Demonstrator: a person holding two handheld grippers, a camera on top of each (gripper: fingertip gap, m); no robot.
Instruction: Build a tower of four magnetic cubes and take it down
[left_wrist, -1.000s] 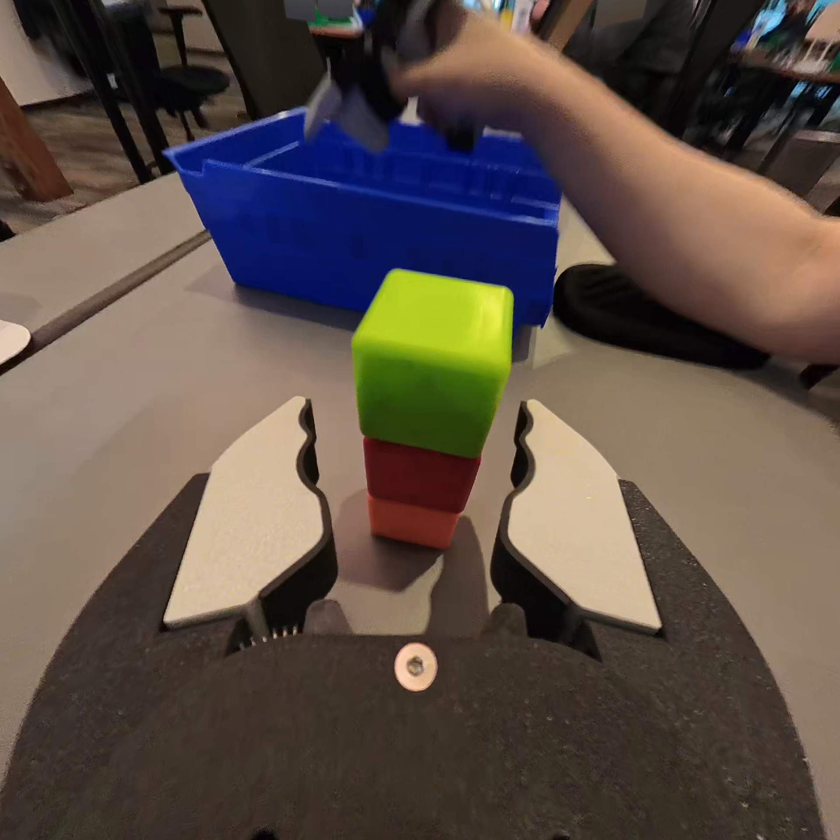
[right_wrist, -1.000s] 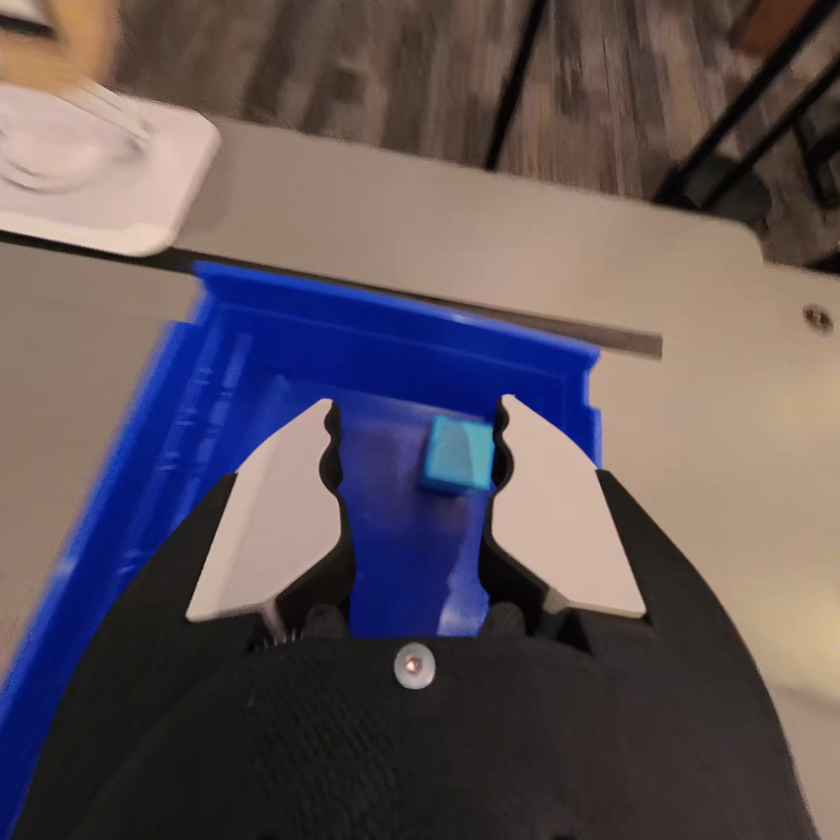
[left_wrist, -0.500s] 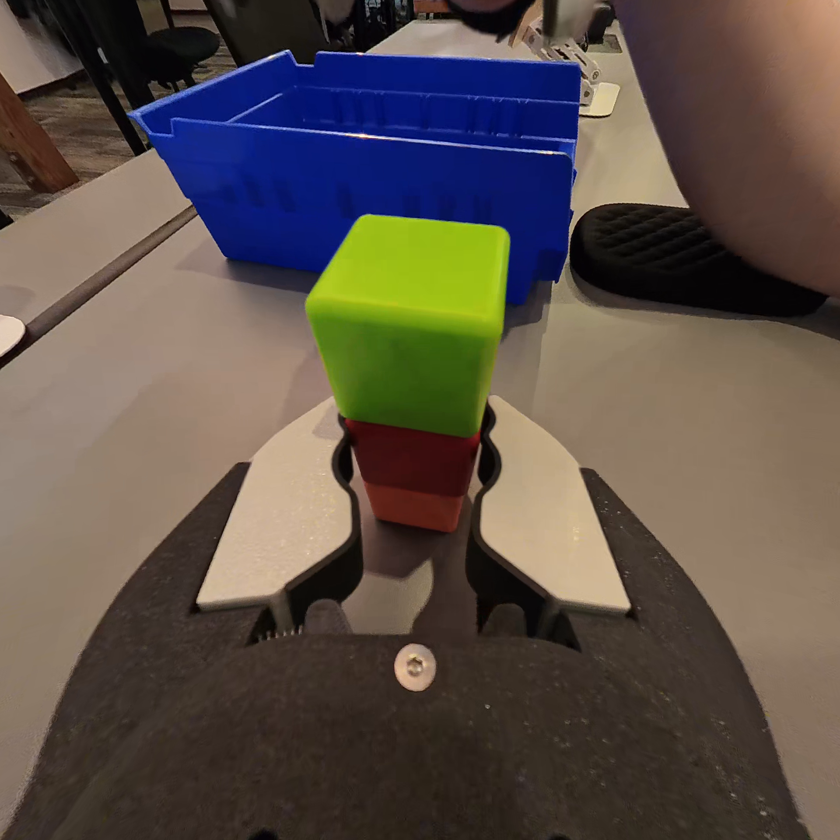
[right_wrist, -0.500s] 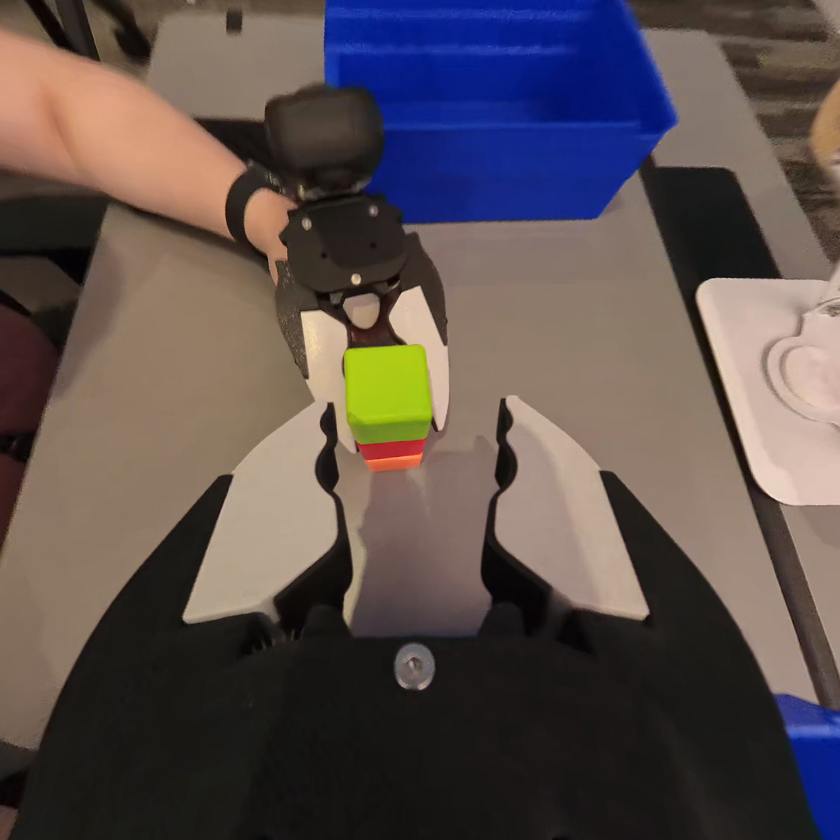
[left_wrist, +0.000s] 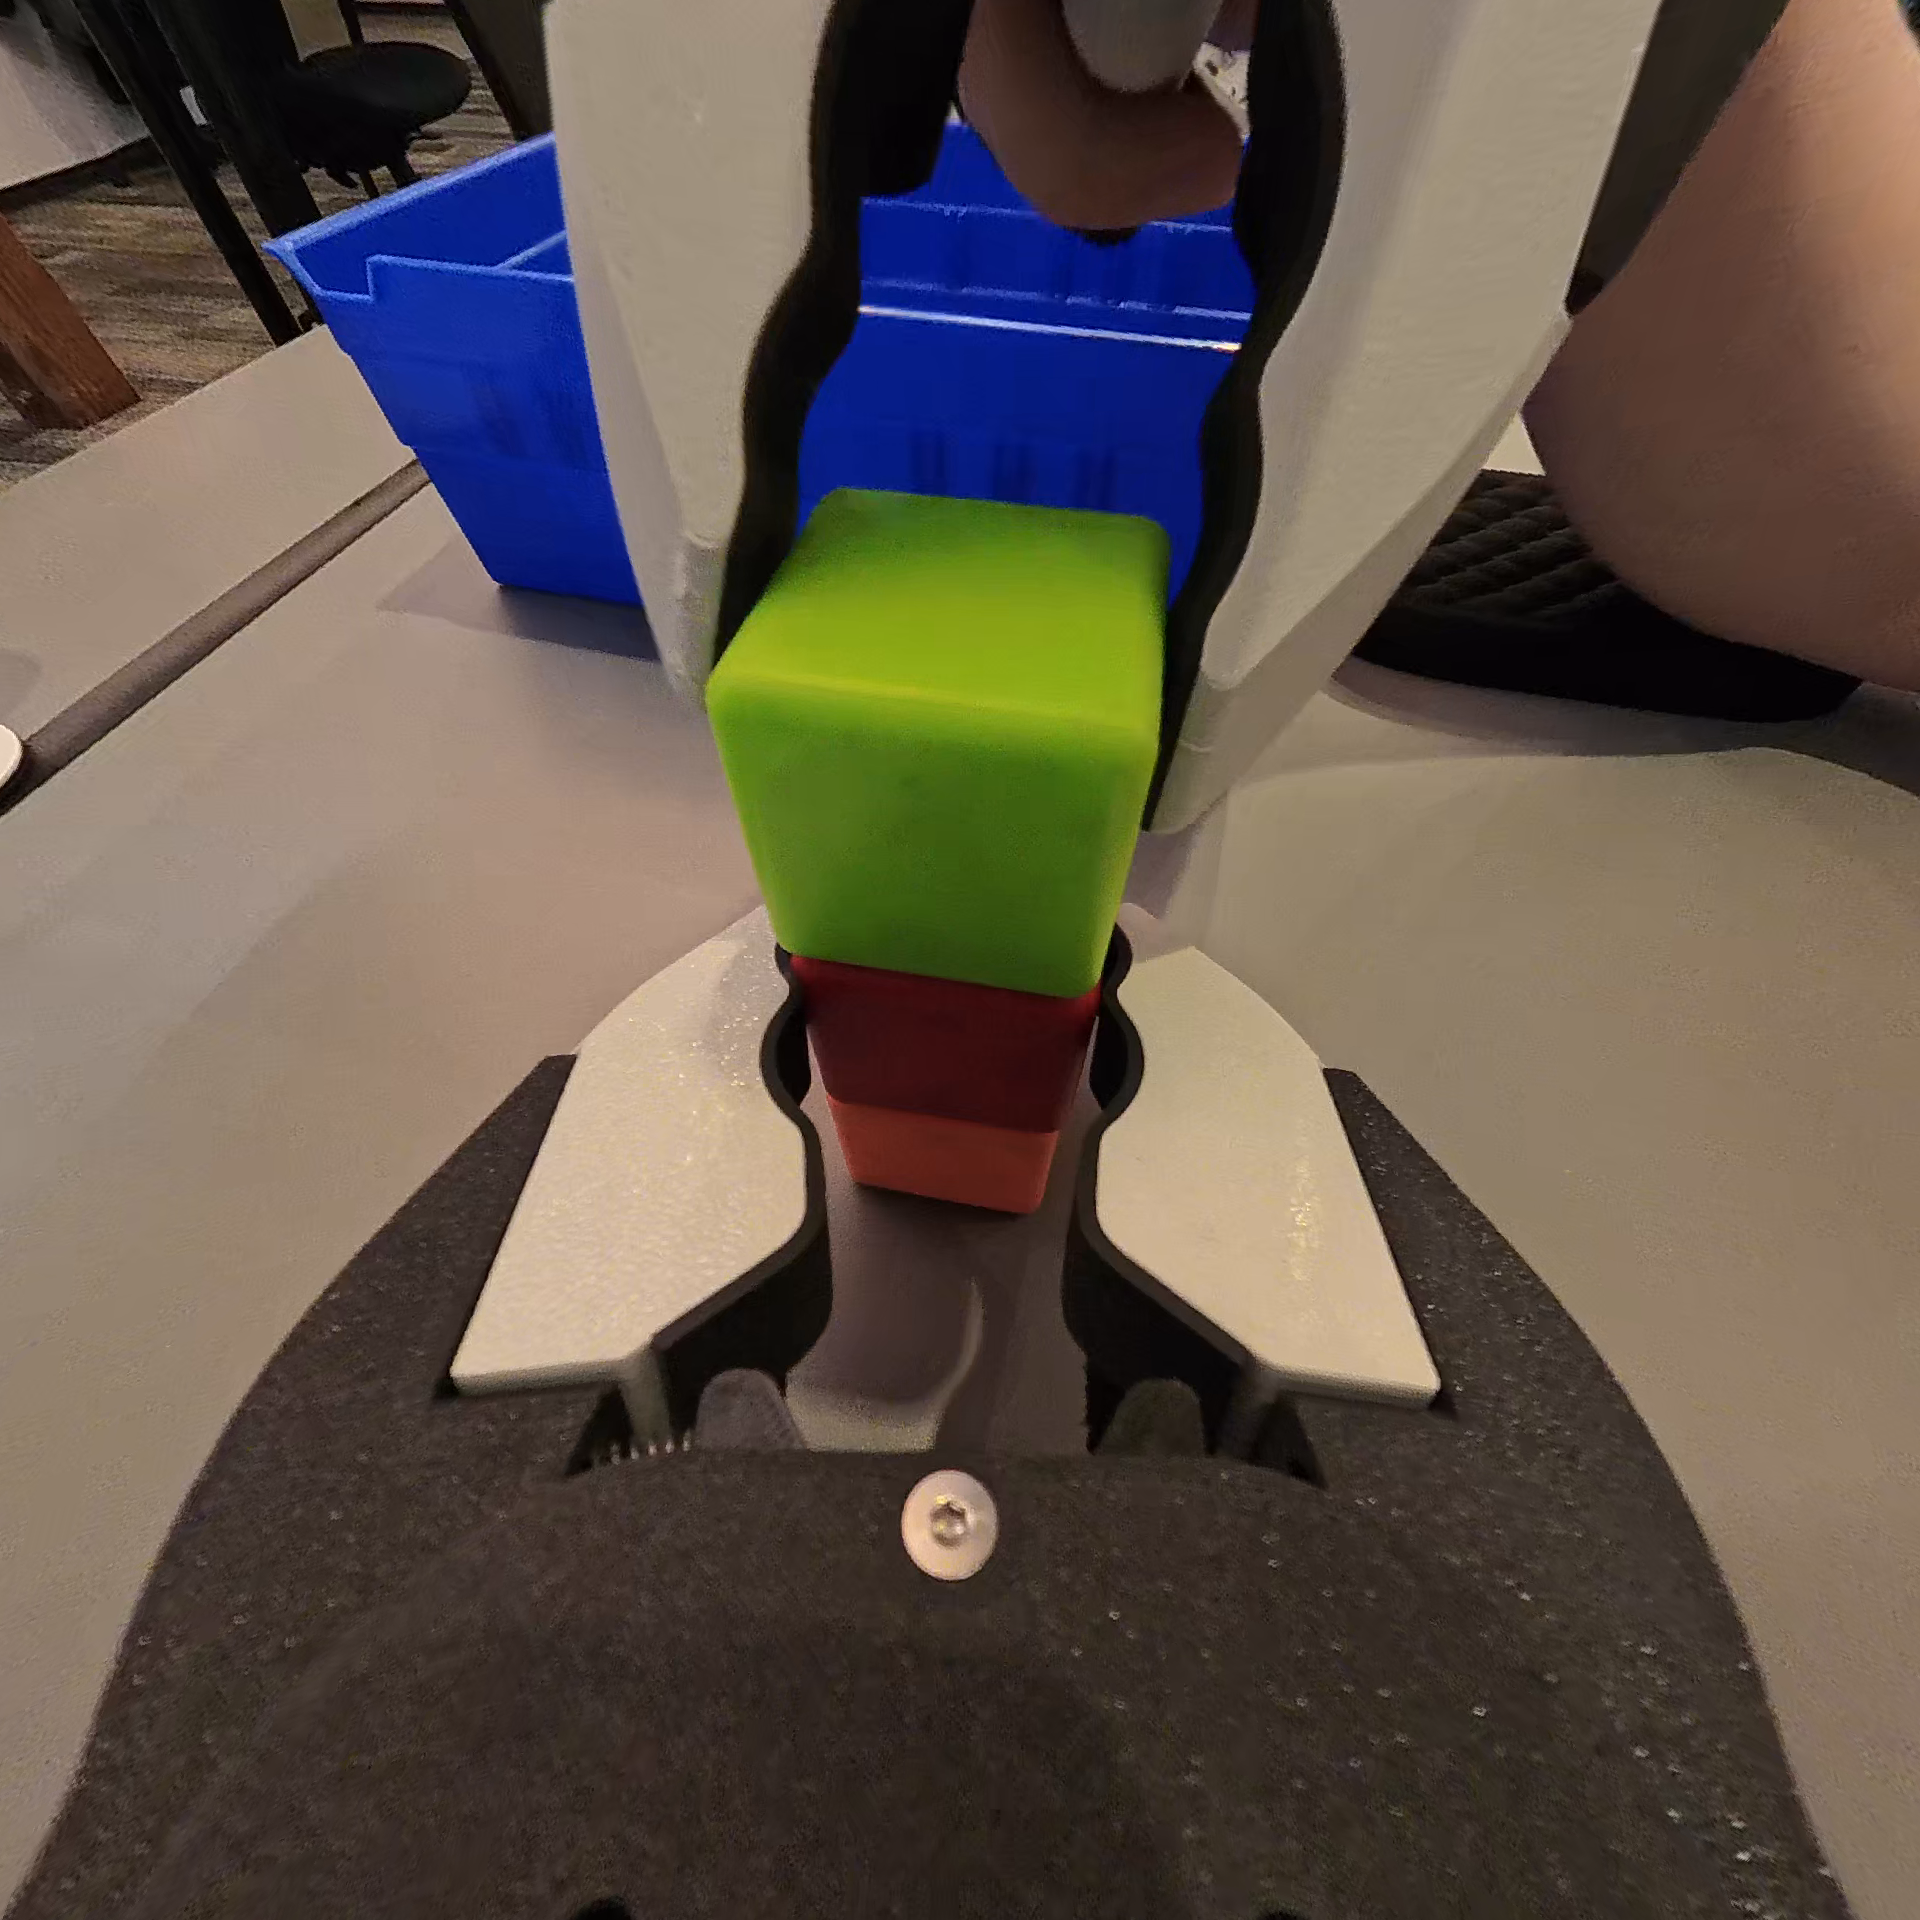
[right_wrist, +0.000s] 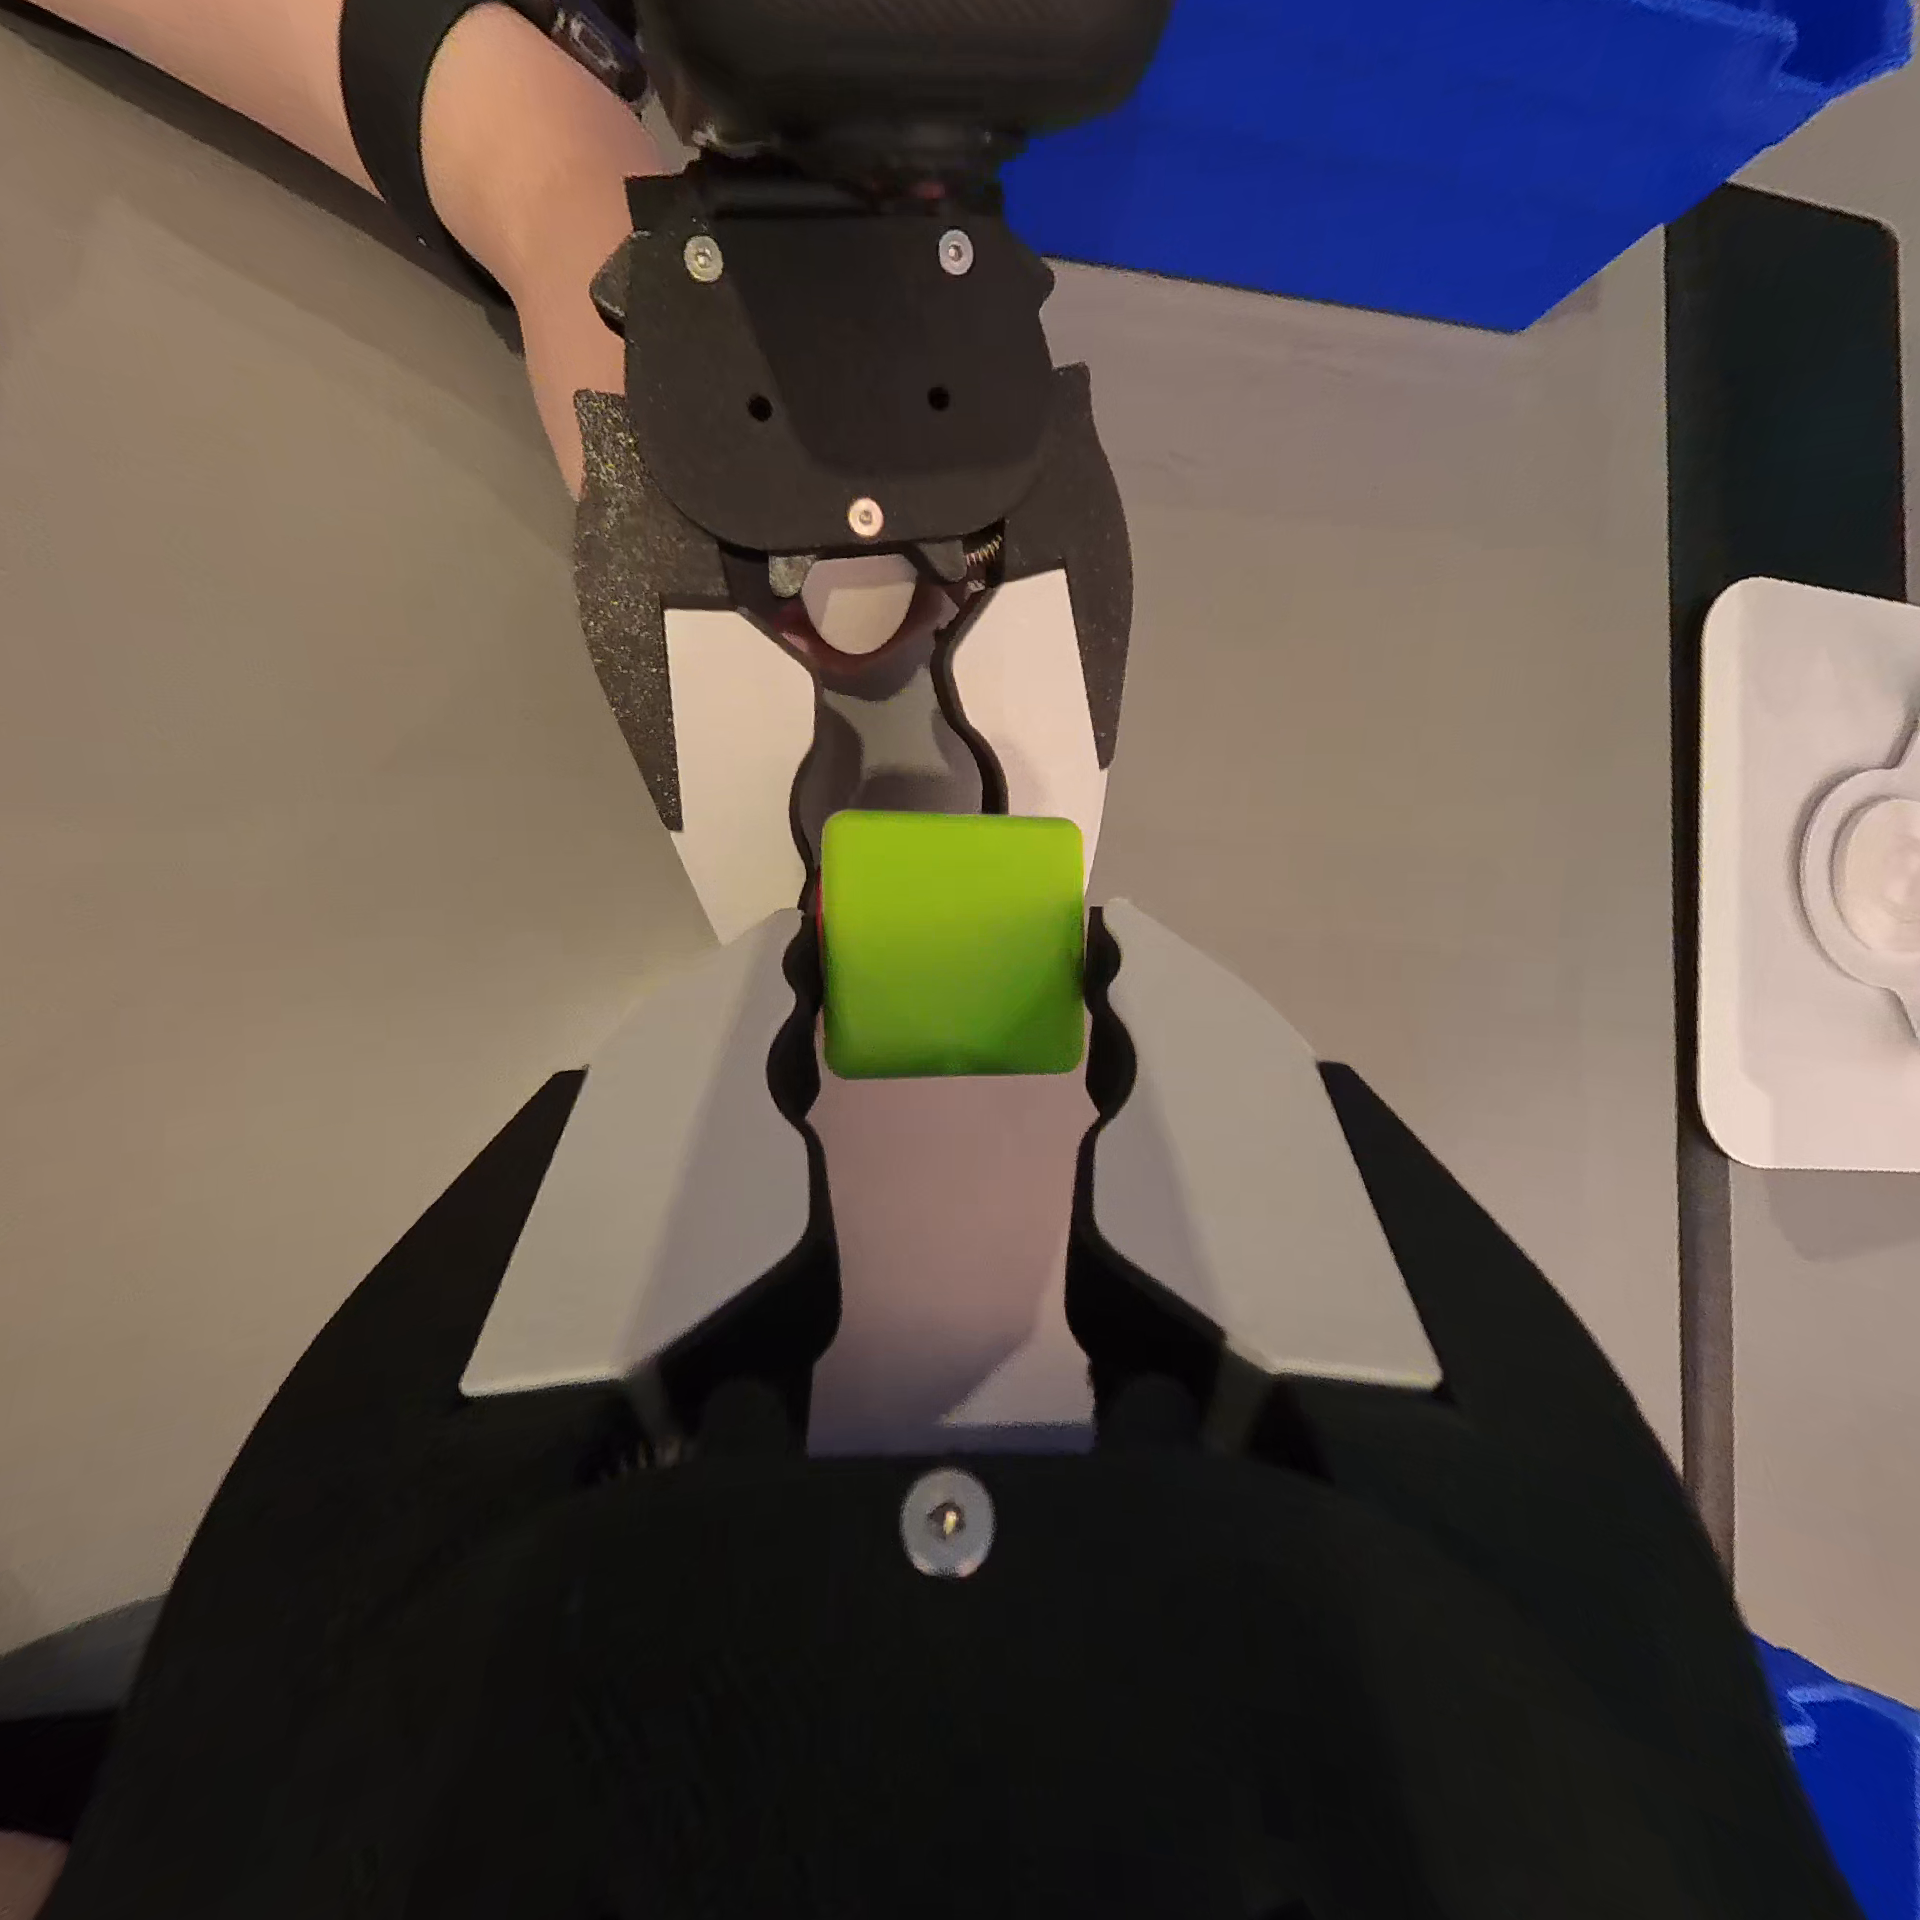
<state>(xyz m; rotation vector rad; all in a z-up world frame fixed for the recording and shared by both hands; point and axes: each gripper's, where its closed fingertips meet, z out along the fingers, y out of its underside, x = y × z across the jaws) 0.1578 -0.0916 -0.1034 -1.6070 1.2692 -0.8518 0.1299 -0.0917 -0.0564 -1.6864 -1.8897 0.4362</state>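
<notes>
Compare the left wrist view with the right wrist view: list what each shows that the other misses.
Only the left wrist view shows the stack from the side: the dark red cube and the orange cube under the green one, with the left gripper closed on the red cube. Only the right wrist view shows the white tray on the right. Both show the green cube on top, the right gripper flanking it from above, the blue bin and the grey table.

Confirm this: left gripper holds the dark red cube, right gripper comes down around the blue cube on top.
Wrong colour: the top cube is green, as the left wrist view shows. The left gripper holds the dark red cube; the right gripper brackets the green one.
</notes>
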